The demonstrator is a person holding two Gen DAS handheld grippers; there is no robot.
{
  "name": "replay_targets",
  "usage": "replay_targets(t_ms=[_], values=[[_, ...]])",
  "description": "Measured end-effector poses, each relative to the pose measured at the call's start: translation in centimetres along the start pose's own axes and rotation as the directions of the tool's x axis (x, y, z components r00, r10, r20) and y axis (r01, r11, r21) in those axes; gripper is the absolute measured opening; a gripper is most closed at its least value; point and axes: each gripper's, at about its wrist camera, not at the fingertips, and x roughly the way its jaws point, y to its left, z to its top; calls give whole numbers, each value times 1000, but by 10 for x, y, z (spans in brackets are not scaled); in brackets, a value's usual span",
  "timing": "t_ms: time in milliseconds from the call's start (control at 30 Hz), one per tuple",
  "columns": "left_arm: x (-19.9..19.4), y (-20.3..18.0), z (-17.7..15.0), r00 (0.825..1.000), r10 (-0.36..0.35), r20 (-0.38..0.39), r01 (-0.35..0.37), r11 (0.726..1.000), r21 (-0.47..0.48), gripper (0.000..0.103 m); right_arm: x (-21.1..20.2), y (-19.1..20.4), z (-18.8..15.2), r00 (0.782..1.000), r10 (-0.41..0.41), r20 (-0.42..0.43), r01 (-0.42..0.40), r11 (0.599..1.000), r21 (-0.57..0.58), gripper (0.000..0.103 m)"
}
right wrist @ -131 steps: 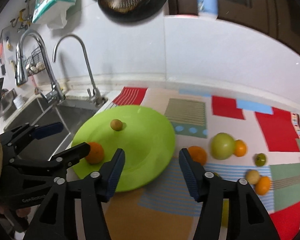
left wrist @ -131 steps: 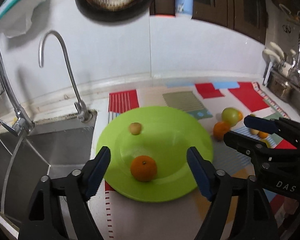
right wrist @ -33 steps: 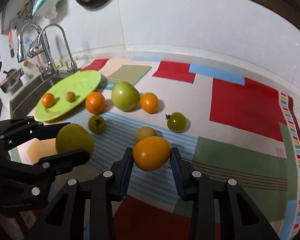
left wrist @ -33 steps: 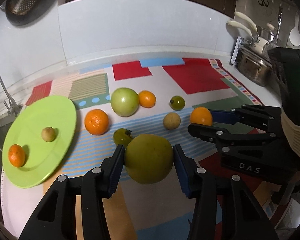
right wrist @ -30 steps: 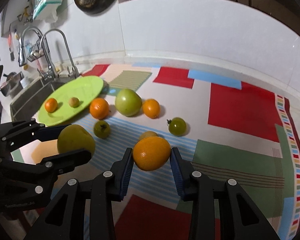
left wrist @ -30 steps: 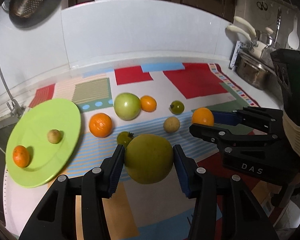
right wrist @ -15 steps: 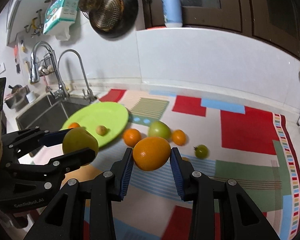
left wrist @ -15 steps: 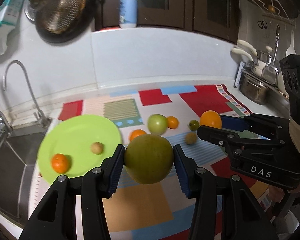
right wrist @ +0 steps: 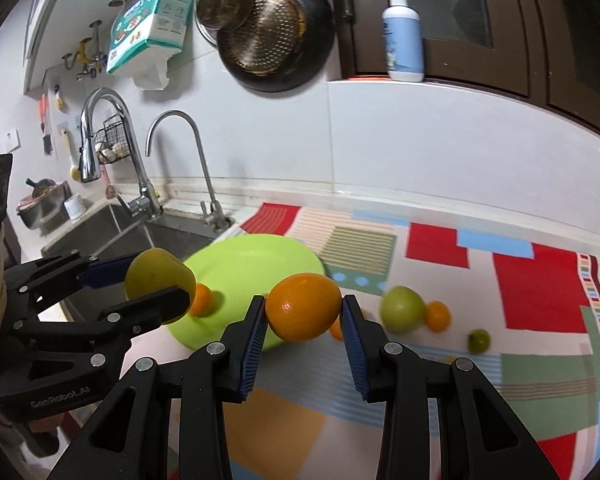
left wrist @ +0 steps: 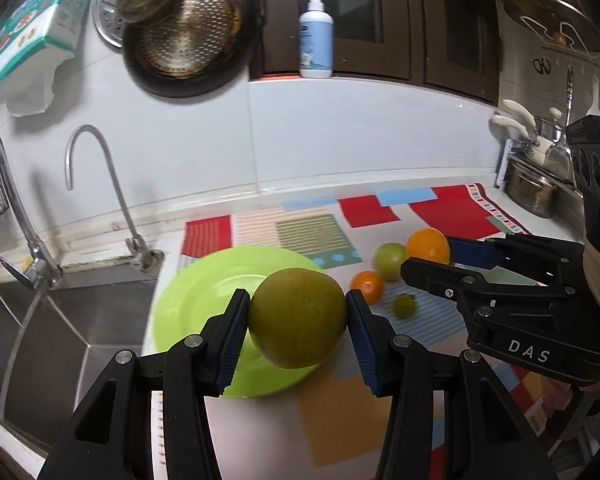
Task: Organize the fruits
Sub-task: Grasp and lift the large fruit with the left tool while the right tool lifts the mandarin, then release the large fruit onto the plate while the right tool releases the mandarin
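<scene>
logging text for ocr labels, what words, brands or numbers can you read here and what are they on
"DAS": on the body of the right gripper, seen from the left wrist.
"GenRobot_AI": on the body of the left gripper, seen from the right wrist; faint, so the spelling is uncertain.
Pump bottle label: too small to read.
Teal and white package: print too blurred to read.
</scene>
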Motion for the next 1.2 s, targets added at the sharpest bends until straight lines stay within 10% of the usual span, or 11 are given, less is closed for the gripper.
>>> replay_targets(t_ms=[1200], values=[[126, 103, -16, 982, 8, -188, -19, 998, -61, 49, 168, 32, 18, 982, 34, -187, -29, 999, 33, 38]])
